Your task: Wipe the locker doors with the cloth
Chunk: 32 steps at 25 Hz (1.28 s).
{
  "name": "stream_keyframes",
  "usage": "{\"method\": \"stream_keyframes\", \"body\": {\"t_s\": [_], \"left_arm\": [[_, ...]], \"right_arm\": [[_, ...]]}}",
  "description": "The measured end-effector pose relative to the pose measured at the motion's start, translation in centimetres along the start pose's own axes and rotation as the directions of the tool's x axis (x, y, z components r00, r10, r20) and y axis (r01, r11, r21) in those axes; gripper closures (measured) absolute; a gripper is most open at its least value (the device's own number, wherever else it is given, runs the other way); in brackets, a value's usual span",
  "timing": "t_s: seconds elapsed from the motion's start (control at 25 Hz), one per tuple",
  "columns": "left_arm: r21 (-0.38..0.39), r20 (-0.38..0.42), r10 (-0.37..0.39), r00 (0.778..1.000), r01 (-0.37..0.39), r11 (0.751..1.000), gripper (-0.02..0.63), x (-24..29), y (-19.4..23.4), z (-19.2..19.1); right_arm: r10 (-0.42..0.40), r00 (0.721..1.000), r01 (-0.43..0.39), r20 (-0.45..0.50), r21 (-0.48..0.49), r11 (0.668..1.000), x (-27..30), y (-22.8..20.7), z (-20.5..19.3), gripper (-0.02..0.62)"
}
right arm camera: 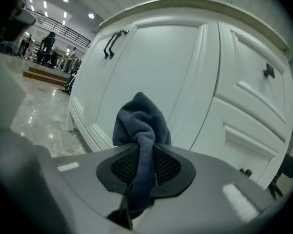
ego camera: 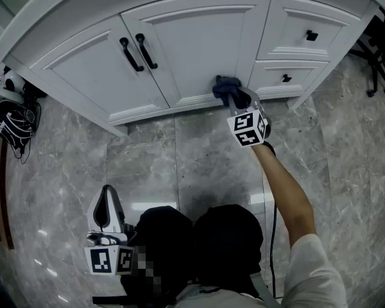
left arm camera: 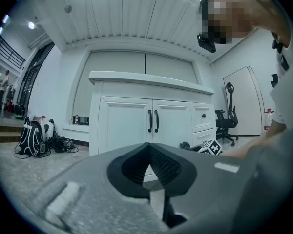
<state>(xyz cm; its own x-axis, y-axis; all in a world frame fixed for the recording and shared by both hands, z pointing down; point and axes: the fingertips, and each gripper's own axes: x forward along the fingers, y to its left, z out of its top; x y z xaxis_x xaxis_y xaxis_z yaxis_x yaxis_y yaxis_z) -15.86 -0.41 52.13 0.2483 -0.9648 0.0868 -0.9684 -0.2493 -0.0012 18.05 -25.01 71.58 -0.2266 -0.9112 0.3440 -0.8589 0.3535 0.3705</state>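
Note:
The white locker has two doors with black handles, a left door (ego camera: 93, 66) and a right door (ego camera: 202, 37). My right gripper (ego camera: 233, 97) is shut on a dark blue cloth (ego camera: 226, 86) and holds it against the lower right corner of the right door. In the right gripper view the cloth (right arm camera: 139, 123) bunches out between the jaws of the right gripper (right arm camera: 144, 160), close to the door panel (right arm camera: 146, 57). My left gripper (ego camera: 106, 196) hangs low over the floor, away from the locker. In its own view the left gripper (left arm camera: 149, 150) is shut with nothing in it, facing the doors (left arm camera: 136, 123).
Drawers (ego camera: 308, 24) with black knobs sit right of the doors. A backpack and cables (ego camera: 13, 117) lie on the floor at the left. An office chair (left arm camera: 228, 121) stands to the right of the locker. The floor is grey marble tile (ego camera: 199, 159).

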Motion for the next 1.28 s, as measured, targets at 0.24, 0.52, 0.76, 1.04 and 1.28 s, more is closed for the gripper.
{"method": "stream_keyframes", "body": {"t_s": [0.24, 0.52, 0.76, 1.04, 1.28], "left_arm": [[0.001, 0.016, -0.040, 0.999, 0.040, 0.999, 0.604, 1.2, -2.7, 1.1], [-0.030, 0.029, -0.092, 0.995, 0.093, 0.995, 0.604, 2.8, -6.3, 1.5], [-0.035, 0.035, -0.107, 0.994, 0.108, 0.994, 0.604, 3.0, -8.0, 2.0], [-0.023, 0.036, -0.098, 0.995, 0.098, 0.995, 0.604, 2.9, -7.9, 2.2], [-0.019, 0.026, -0.094, 0.995, 0.095, 0.995, 0.604, 3.0, -7.8, 2.0]], "right_arm": [[0.016, 0.967, -0.008, 0.256, -0.034, 0.999, -7.6, -5.3, 11.1, 0.526], [-0.080, 0.933, 0.077, 0.351, 0.024, 0.997, -12.5, -15.0, 19.9, 0.525], [-0.113, 0.942, 0.110, 0.316, 0.026, 0.994, -11.6, -19.4, 21.4, 0.525], [-0.188, 0.942, 0.189, 0.276, 0.024, 0.982, -12.7, -24.0, 19.1, 0.525], [-0.288, 0.931, 0.290, 0.223, 0.023, 0.957, -14.5, -29.7, 16.2, 0.525]]}}
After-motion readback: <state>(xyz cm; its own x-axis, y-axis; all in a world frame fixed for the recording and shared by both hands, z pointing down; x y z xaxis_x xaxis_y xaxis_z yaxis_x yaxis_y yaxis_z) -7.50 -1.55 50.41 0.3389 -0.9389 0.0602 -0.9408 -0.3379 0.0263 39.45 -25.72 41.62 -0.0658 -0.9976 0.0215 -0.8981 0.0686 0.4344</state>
